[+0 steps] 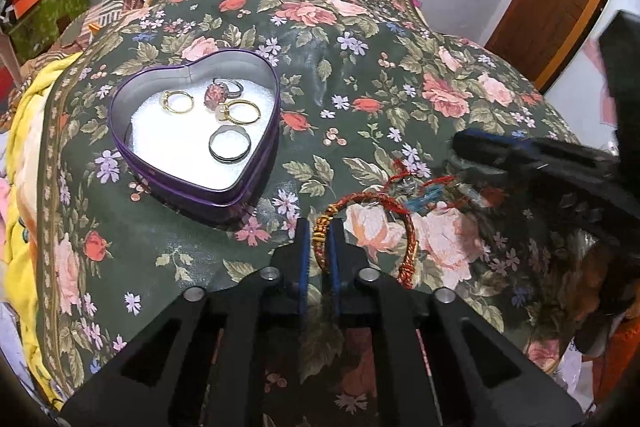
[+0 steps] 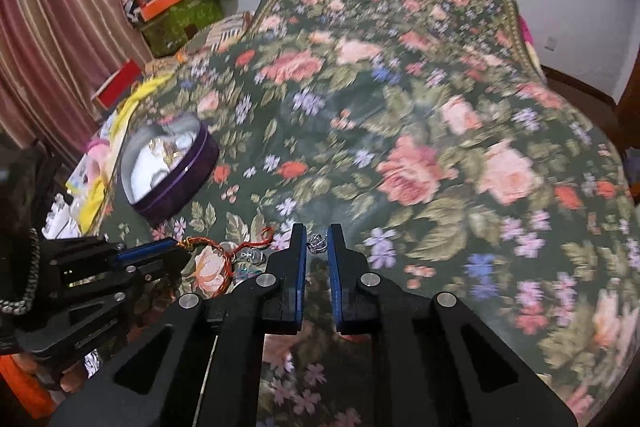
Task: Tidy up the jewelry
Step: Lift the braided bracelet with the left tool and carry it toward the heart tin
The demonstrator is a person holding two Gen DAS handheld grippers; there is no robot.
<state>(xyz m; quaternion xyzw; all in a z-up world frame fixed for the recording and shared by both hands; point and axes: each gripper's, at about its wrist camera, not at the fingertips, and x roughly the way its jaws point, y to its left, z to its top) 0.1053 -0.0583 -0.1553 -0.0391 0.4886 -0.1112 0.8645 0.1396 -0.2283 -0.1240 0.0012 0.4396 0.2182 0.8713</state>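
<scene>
Two claws work over a floral bedspread (image 1: 360, 39) on a bed. The left claw (image 1: 319, 233) is closed on the knotted end of a red-and-gold cord bracelet (image 1: 408, 223), whose loop lies on the cloth just to the claw's right. Beside that loop sits a small tangle of red thread (image 1: 416, 183) with a bit of blue in it. The right claw (image 2: 317, 239) is closed on a small silver ring (image 2: 317, 242), pinched at the fingertips above the cloth — in the left view this claw is only a dark blur at the right edge.

Further left stands a purple heart-shaped tin (image 1: 132, 151), open, with a white lining. Four rings lie in it: a gold ring (image 1: 178, 101), a dark ring with a pink stone (image 1: 222, 91), a gold ring with a pale bead (image 1: 240, 111), and a plain grey band (image 1: 230, 145) — all near the middle, none stacked. The tin stands apart from both claws.
</scene>
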